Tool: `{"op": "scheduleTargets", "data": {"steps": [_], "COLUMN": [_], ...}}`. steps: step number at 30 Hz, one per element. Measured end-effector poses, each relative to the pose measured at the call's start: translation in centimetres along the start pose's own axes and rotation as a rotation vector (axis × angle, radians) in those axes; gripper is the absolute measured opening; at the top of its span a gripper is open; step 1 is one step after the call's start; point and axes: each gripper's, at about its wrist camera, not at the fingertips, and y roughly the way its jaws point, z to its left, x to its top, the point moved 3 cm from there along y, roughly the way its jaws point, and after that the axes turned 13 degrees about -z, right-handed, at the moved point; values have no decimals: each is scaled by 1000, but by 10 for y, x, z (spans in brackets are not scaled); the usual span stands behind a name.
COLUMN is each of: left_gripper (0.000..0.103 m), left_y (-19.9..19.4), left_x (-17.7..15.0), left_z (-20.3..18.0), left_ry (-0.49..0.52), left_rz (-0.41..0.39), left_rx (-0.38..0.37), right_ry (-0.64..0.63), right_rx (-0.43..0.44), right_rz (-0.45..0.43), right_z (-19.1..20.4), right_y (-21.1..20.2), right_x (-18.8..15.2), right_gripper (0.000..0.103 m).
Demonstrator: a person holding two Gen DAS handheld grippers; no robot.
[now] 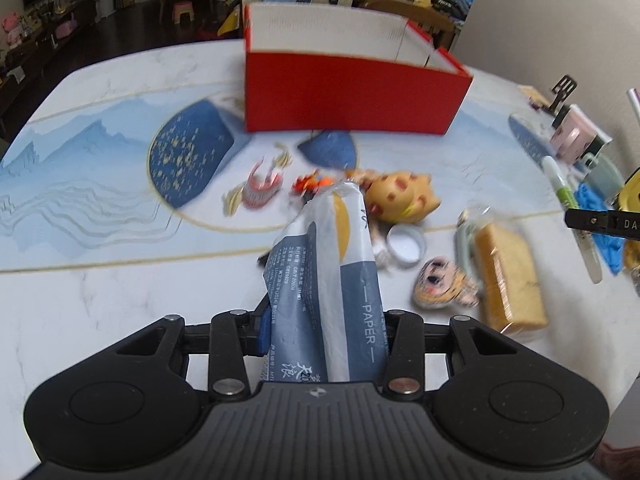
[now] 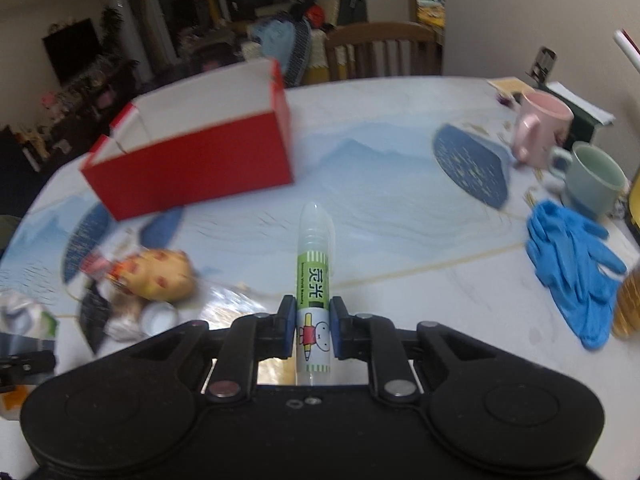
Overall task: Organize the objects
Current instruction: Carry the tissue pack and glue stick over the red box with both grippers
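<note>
Tissues (image 1: 320,276) sit clenched in the left tool (image 1: 322,334), glue (image 2: 314,280) in the right tool (image 2: 313,330), both nearer than the box (image 1: 352,92).

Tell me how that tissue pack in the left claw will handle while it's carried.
The tissue pack looks soft: its plastic wrap creases where the left claw pinches it. Probably light, and it sticks out without drooping. The glossy wrap may slip, so keep the grip firm.

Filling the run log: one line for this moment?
left gripper: shut on tissue pack | right gripper: shut on glue pen | red box: on table
</note>
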Motion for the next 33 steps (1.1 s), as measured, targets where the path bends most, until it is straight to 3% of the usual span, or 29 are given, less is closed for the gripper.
{"op": "scheduleTargets", "data": {"steps": [17, 26, 33], "left_gripper": [40, 40, 40], "left_y": [1, 19, 49], "left_x": [85, 129, 157], "left_z": [-24, -29, -33], "left_ry": [23, 53, 62], "left_rz": [-122, -144, -113], "left_rx": [-60, -62, -84], "right_ry": [-45, -96, -111], "right_rx": [200, 221, 226], "right_rz": [-89, -126, -139], "right_z": [57, 72, 80], "right_y": [-1, 15, 34], "right_x": [78, 113, 137], "right_gripper": [17, 17, 17]}}
